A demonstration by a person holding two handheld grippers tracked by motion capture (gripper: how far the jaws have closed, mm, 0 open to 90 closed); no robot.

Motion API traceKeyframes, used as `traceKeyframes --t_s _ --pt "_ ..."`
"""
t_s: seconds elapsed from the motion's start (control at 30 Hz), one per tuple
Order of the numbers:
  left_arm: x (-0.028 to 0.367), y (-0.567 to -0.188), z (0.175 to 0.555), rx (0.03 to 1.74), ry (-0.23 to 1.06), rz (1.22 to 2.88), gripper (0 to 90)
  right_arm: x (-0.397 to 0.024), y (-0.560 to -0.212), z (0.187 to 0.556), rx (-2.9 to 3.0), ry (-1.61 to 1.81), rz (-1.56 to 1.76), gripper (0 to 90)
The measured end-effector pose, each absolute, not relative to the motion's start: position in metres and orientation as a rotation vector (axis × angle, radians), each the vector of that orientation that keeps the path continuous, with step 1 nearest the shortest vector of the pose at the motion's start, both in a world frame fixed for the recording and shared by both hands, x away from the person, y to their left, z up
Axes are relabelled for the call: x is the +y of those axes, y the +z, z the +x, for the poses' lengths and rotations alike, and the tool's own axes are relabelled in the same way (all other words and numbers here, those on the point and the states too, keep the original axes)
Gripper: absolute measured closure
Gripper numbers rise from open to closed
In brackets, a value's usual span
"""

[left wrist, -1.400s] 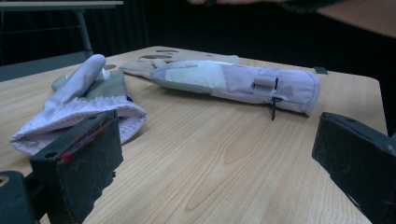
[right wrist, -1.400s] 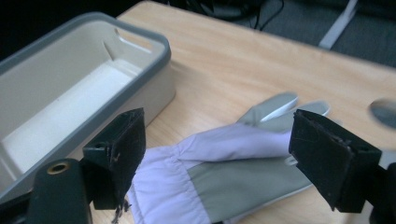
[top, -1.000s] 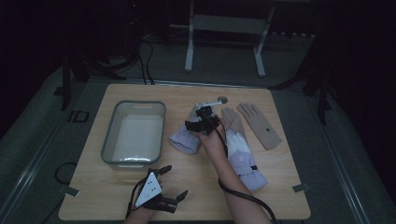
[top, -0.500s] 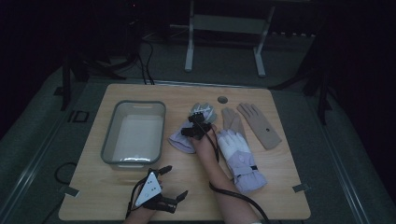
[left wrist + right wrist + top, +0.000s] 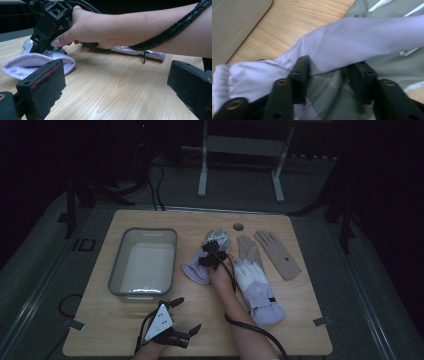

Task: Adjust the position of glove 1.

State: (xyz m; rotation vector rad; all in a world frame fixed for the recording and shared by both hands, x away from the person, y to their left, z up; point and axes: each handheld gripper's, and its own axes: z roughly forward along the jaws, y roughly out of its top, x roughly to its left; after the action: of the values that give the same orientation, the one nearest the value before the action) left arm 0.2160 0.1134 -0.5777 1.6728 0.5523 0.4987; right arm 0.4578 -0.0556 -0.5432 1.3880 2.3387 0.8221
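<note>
Fingers (image 5: 300,72) of right gripper (image 5: 211,260): just been closing, now pinching a fold of the lavender glove (image 5: 196,270), with grey mesh bunched between them and a lavender band lying across both tips. Beyond the tips and off to one side, grey tray (image 5: 116,275). Left gripper (image 5: 187,315) well back from them, spread wide, holding nothing. Likely trouble: only a thin outer layer caught, so slipping free on lifting; or snagging the second glove (image 5: 257,290) just beside the fingers. Safer with a deeper bite before raising.
</note>
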Motion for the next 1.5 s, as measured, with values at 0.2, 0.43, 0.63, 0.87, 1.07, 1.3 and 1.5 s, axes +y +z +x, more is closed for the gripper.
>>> traceKeyframes --t_s 0.2,0.43,0.63,0.87,1.07,1.3,1.5 --pt "0.113 -0.578 0.216 0.552 0.498 1.673 1.9 -0.058 -0.538 0.459 2.325 0.813 1.430 75.8" --pt "0.114 -0.578 0.216 0.550 0.496 1.672 1.9 -0.063 -0.519 0.458 2.388 0.864 1.245 79.8" --pt "0.113 -0.578 0.216 0.552 0.496 1.675 1.9 -0.074 -0.496 0.453 2.456 0.932 1.074 79.8" --pt "0.113 -0.578 0.216 0.551 0.499 1.672 1.9 -0.081 -0.469 0.448 2.536 0.938 0.893 79.6" --pt "0.114 -0.578 0.216 0.551 0.497 1.672 1.9 -0.086 -0.465 0.445 2.592 0.947 0.780 79.1" --pt "0.114 -0.578 0.216 0.552 0.496 1.672 1.9 -0.086 -0.505 0.449 2.637 0.878 0.824 77.4" --pt "0.114 -0.578 0.217 0.545 0.482 1.671 1.9 -0.087 -0.533 0.454 2.679 0.836 0.875 61.8"
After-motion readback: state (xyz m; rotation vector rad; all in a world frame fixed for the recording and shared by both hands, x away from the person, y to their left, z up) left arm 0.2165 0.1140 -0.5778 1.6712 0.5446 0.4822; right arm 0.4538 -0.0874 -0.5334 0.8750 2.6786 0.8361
